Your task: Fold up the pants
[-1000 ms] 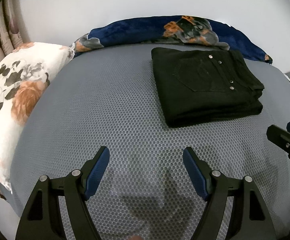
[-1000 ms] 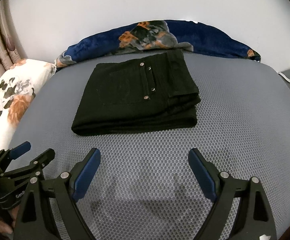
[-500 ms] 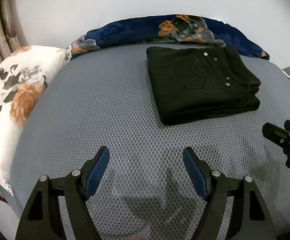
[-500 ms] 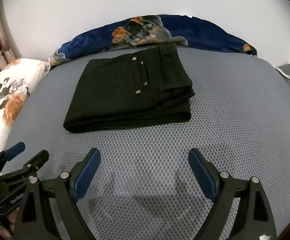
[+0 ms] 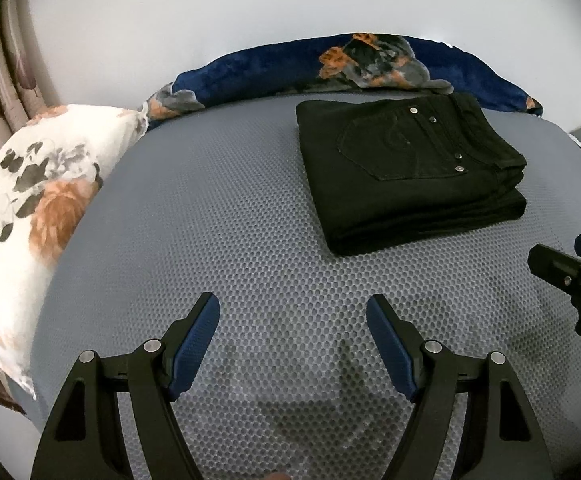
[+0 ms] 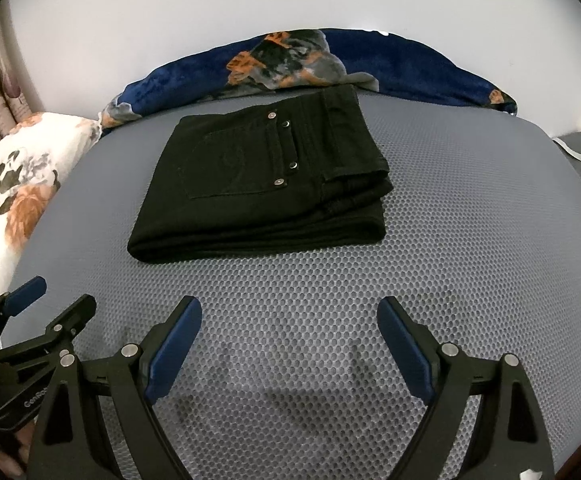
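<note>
A: Where are the pants (image 6: 262, 184)?
B: Folded flat on the bed (image 6: 450, 240), near the blue blanket (image 6: 390, 64).
A: Fingers?
B: Left gripper (image 5: 293, 344) and right gripper (image 6: 289, 344) both spread wide, holding nothing.

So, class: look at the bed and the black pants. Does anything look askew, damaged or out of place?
Nothing stands out. The black pants lie folded in a neat stack on the grey mattress, edges roughly aligned. Both the left gripper and right gripper are open and apart from the fabric.

Both views low, facing pants (image 5: 406, 172)
</note>
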`<act>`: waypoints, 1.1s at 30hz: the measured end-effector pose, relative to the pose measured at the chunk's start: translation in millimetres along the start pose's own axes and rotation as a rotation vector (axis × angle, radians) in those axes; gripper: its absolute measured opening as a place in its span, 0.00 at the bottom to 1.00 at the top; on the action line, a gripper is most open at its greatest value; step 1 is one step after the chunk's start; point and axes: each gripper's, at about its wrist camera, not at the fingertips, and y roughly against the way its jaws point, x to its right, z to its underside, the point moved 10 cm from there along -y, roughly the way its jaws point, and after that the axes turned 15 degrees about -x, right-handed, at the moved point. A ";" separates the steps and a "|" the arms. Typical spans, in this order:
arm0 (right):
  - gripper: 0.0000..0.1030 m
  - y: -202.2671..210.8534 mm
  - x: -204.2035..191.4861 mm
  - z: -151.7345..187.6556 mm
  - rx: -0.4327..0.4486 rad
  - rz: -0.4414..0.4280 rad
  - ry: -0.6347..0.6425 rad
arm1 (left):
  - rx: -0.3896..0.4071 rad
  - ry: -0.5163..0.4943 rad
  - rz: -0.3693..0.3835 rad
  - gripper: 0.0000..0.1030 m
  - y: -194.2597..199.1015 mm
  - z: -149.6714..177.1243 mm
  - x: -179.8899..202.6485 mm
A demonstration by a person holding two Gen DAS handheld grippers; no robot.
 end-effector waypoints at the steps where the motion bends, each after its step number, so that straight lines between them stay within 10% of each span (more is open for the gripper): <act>1: 0.85 -0.1 -0.1 0.2 -0.001 -0.001 0.000 | -0.001 0.000 0.000 0.74 -0.3 -0.4 -0.3; 33: 0.85 -12.8 -5.6 7.3 -0.046 -0.028 -0.004 | -0.025 0.009 0.013 0.74 -3.0 2.5 1.3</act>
